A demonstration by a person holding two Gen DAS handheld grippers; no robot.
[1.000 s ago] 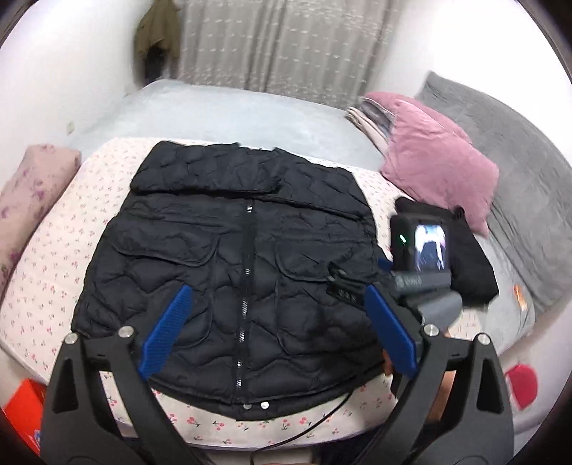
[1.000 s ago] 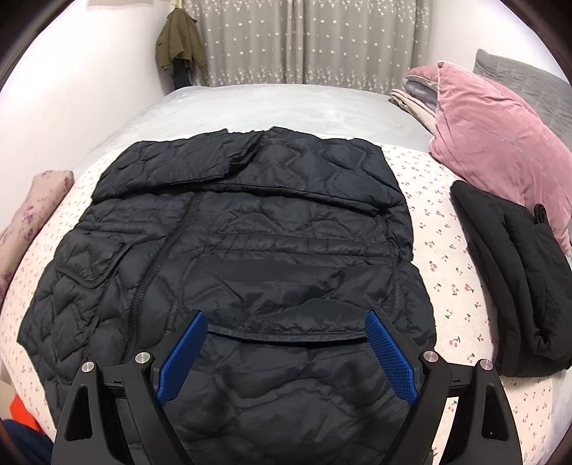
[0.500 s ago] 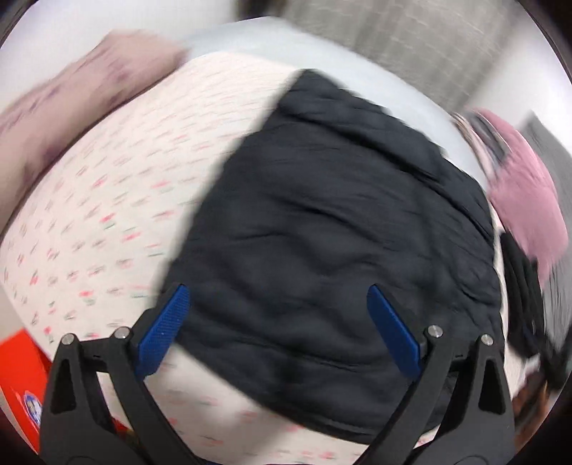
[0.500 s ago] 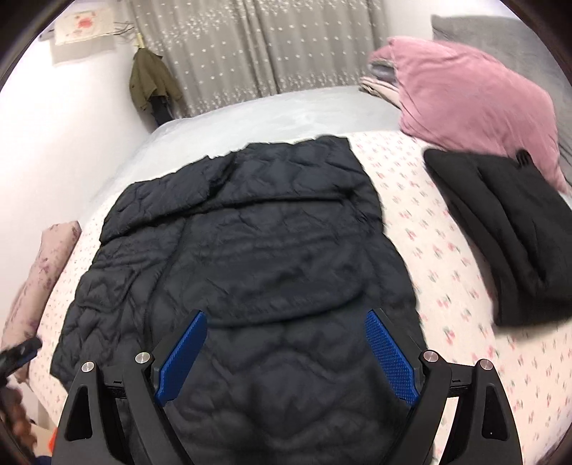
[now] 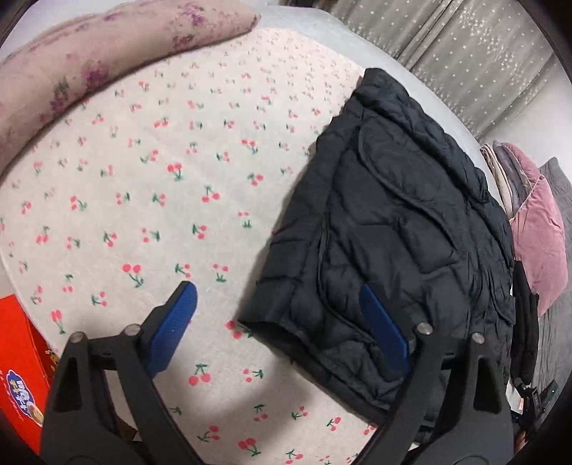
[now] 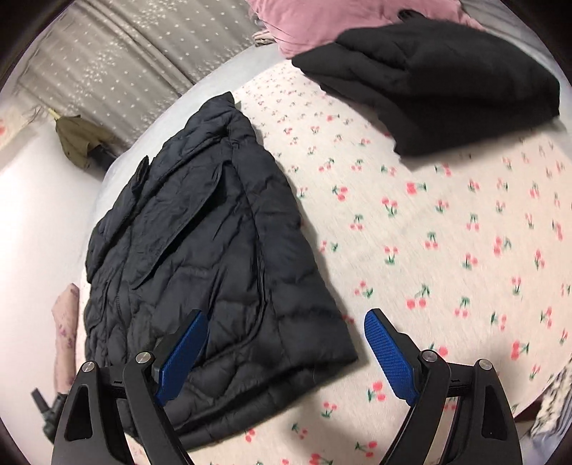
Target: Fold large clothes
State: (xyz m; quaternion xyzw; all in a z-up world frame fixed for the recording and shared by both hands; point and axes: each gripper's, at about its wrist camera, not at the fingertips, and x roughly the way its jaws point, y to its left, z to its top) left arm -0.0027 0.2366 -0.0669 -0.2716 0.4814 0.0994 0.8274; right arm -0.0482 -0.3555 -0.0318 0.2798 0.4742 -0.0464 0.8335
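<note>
We see one black quilted puffer jacket (image 5: 400,229) lying flat on the bed's cherry-print cover (image 5: 150,186), its padding stitched in wavy channels, its surface slightly glossy and creased, with a flapped pocket on the side nearest each tool. Our left tool (image 5: 282,322) hangs over the jacket's lower corner: its right blue ribbed pad is above the puffed hem, its left pad above bare cover, and the corner sits in the gap without either pad pressing it. The jaws are spread wide and closing. Our right tool (image 6: 286,348) hangs over the opposite lower corner (image 6: 321,343) of the jacket, with its left pad above the quilting and its right pad above the cover; it too grips nothing, jaws wide and drawing in. Each tool has two blue textured pads on black angular arms. Beyond the right tool, well apart from the jacket, lies one folded black garment (image 6: 439,86), soft and matte, and behind it a pink velvety pillow (image 6: 321,21). Past the left tool's left side a long floral bolster (image 5: 107,53) curves along the bed edge, and an orange printed box (image 5: 21,372) sits just beside the tool's left arm. Grey star-dotted curtains (image 5: 475,60) hang at the far side, with an olive coat (image 6: 80,143) hung beside them.
</note>
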